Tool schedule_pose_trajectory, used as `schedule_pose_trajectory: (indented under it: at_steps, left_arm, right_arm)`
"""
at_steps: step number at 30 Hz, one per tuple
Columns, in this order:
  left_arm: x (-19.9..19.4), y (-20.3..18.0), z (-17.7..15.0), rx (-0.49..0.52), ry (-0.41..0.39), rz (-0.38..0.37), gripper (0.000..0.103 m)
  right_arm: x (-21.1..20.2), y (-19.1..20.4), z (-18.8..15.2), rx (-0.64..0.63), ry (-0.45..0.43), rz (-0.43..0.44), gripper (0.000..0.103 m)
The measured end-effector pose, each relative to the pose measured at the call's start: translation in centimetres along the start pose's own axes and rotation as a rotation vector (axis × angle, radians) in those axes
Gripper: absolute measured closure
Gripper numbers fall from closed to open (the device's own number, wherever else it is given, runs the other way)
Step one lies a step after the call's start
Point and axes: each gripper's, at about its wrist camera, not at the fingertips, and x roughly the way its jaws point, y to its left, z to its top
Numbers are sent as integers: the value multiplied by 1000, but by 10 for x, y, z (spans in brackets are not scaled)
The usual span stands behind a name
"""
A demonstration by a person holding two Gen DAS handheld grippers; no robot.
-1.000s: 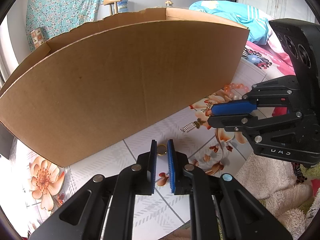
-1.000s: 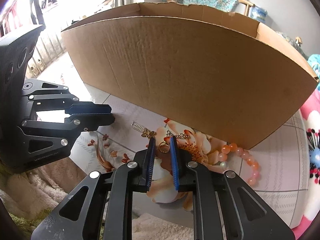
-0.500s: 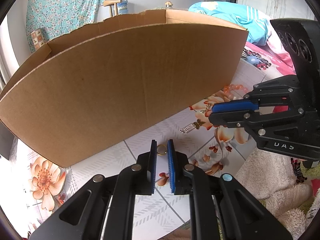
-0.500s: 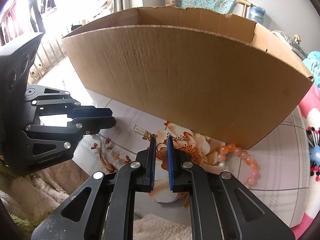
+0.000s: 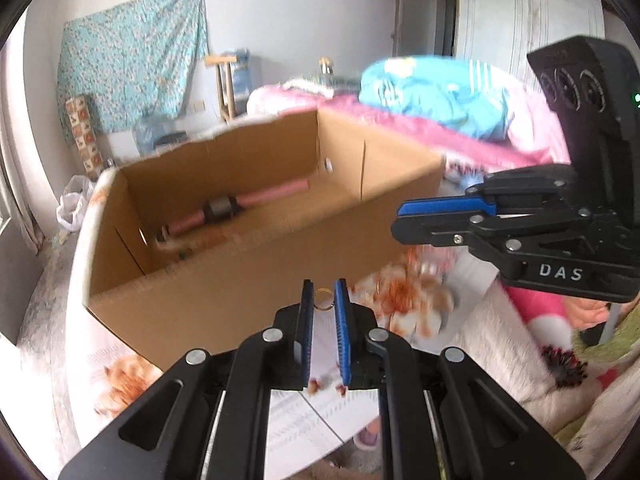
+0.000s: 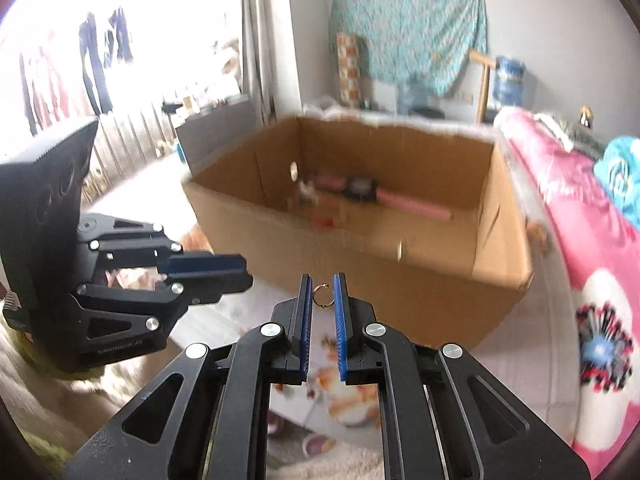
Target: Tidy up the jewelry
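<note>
My left gripper is shut on a small gold ring, pinched upright between its blue pads above the floral tabletop. My right gripper is shut on a second gold ring, held the same way. Both hang in front of an open cardboard box and look over its near wall. The box holds a pink roller with a grey middle and some small blurred items. The right gripper shows at the right of the left wrist view, and the left gripper at the left of the right wrist view.
A bed with a pink blanket and blue bedding runs along the right side. A fluffy cream blanket lies at the table's near edge. Flowered cloth hangs on the far wall.
Both grippers have risen off the table, each carrying its ring. The views now look over the box's near wall into it. The right jaws closed onto their ring.
</note>
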Motion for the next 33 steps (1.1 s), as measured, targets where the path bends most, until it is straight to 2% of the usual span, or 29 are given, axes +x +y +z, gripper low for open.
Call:
schedule_pose_trajectory:
  at_steps: [5,8,13,20,26,29,31,33]
  left_arm:
    - [-4,14,35,16,-45,43,93]
    - [19,30,55,-11,0,42,93]
    - [68,53,76,-60,95,82,93]
    - [104,60,81,-110,176,64,93]
    - [111,66,75,-156,207,40,92]
    - [107,71,74,-194,197,9,83]
    - [97,75,74,-214,152,-5,79]
    - [86,75,76,-223,113,-29,66]
  right_arm:
    - [2,-17,32,57,-52,51,94]
    - [21,-32,49,106,-16,68,94]
    - [65,-56,65,180,112,72,94]
    - [106,-63,69,179,222,50,93]
    - [105,-63,70,173,218,27,85]
    - [101,-64,70,177,203,4,78]
    - [93,-65,71,184,174,-4,72]
    - [84,-65,71,191,148,-4,68]
